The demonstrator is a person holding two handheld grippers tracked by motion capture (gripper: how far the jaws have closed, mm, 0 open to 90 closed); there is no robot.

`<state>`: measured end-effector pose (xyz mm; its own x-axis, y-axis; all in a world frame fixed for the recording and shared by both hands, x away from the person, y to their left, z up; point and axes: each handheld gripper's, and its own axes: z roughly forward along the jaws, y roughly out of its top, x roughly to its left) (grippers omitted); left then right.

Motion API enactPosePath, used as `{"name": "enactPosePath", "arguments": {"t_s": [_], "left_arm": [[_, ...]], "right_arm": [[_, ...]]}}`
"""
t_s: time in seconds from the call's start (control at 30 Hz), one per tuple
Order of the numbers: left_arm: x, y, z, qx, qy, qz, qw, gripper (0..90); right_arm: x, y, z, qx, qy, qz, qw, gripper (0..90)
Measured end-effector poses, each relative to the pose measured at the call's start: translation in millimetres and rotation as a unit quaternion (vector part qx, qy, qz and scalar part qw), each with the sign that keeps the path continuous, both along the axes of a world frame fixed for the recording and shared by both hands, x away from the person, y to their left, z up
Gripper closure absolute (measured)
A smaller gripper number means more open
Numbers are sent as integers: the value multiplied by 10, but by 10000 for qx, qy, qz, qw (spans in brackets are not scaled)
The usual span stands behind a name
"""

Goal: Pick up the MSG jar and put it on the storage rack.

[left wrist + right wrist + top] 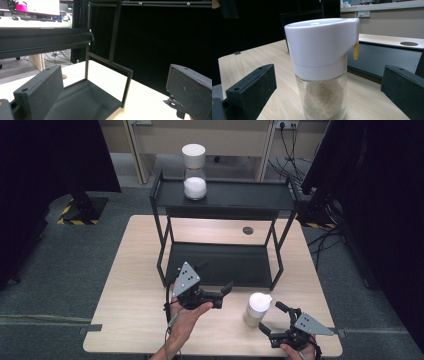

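- Left gripper (216,292) is being held idle over the table's (130,290) near-left area, in front of the black metal shelf rack (220,200); jaws are being kept wide apart w/ nothing between them, as the left gripper view confirms, looking along the rack's matte lower tray (85,100).
- On the rack's top shelf, left of centre, a second glass jar (194,172) w/ white lid & white granular fill is being left standing.
- Jar in hand (257,309), a clear glass body w/ tan powder & a smooth white plastic pour-lid, is standing upright on the pale wood-grain table, just right of centre, near the front edge.
- Right gripper (274,319) is being lined up on it: jaws spread wide either side, not touching, jar (322,72) centred btwn them.
- Step judged: approach for the grasp. Next move prob. calls for easing fwd & closing on the glass body below the lid; smooth glass may slip, so a square, firm grip is needed.
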<state>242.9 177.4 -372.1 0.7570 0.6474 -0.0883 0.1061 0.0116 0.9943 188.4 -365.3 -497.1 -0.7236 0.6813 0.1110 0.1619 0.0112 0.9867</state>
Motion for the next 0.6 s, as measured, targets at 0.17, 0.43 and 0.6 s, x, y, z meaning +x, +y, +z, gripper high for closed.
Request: {"name": "enactPosePath", "arguments": {"t_s": [0.17,0.43,0.6], "left_arm": [[-98,12,-162,13,-49,-36,10000,2],[-191,35,-366,59,-13,-103,9999,1],[-233,40,-463,87,-59,-111,9999,1]], "right_arm": [[1,-3,-2,8,1,-4,10000,3],[-1,3,0,-1,-6,3,10000,3],[-1,3,0,-4,-10,1,10000,3]]}}
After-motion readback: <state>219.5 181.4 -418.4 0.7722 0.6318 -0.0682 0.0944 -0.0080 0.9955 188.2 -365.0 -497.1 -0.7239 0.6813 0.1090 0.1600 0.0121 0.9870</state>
